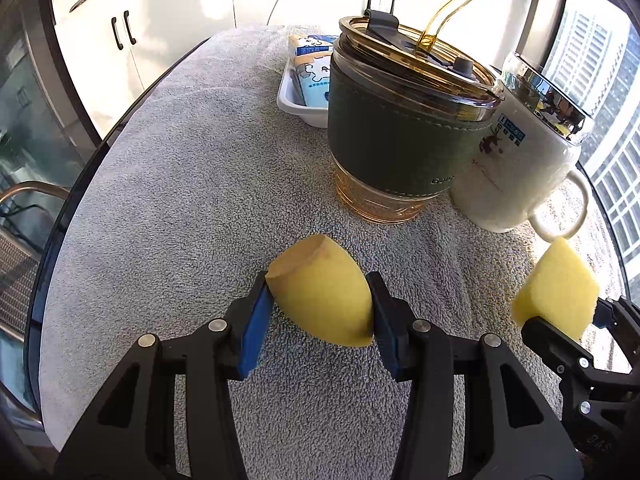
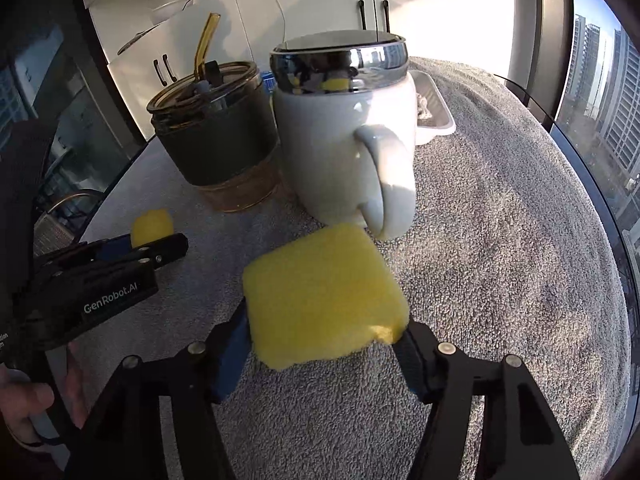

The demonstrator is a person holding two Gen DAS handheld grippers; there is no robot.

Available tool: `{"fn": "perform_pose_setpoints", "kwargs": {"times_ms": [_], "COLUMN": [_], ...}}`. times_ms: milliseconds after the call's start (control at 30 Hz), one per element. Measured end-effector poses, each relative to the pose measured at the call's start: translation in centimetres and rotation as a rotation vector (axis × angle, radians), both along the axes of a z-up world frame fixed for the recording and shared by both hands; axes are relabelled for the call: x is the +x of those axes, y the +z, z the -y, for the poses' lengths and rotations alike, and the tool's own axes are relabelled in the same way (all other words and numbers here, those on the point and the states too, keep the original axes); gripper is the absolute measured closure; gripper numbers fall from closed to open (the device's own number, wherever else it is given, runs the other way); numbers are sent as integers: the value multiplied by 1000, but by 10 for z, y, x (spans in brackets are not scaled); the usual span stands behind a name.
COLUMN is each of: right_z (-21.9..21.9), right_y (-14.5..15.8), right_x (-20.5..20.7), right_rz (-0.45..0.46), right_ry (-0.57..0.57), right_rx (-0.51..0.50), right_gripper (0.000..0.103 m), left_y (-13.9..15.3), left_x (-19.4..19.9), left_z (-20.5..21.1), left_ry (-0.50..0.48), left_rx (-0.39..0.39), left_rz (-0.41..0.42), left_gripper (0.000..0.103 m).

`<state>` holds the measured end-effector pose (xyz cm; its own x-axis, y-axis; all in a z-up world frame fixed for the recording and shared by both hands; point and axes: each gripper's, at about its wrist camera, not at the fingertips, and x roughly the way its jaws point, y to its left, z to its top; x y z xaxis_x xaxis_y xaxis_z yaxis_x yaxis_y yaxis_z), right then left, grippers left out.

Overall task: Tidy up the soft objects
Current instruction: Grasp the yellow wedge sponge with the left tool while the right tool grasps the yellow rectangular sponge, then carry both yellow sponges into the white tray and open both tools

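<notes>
My left gripper is shut on a yellow sponge with a brownish top face, held just above the grey towel. My right gripper is shut on a second, squarish yellow sponge, held close in front of the white mug's handle. The right gripper and its sponge also show at the right edge of the left wrist view. The left gripper and its sponge show at the left of the right wrist view.
An amber glass tumbler with a dark green sleeve, lid and straw stands mid-table. A white mug with a chrome lid stands beside it. Behind them sits a white tray holding a blue-and-white packet. The round table edge curves on the left.
</notes>
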<state>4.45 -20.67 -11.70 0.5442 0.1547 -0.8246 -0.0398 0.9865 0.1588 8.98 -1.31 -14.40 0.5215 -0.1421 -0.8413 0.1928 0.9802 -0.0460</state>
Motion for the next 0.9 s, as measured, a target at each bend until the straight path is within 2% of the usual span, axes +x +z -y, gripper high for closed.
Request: {"fn": "perform_pose_setpoints", "kwargs": {"times_ms": [333, 500, 900], "right_z": [32, 59, 127], "right_y": [21, 25, 32], "right_x": [-32, -32, 7], "right_rz": [14, 11, 13], "right_ry": [-68, -129, -267], "right_rx": [-41, -70, -127], "right_gripper": [36, 36, 36], "left_y": [20, 24, 29], "left_x": [-15, -12, 47], "left_z": [-25, -39, -90], "left_ry": [22, 59, 183], "left_rx": [6, 18, 54], "left_rz": [40, 58, 96], "left_gripper": [59, 59, 59]}}
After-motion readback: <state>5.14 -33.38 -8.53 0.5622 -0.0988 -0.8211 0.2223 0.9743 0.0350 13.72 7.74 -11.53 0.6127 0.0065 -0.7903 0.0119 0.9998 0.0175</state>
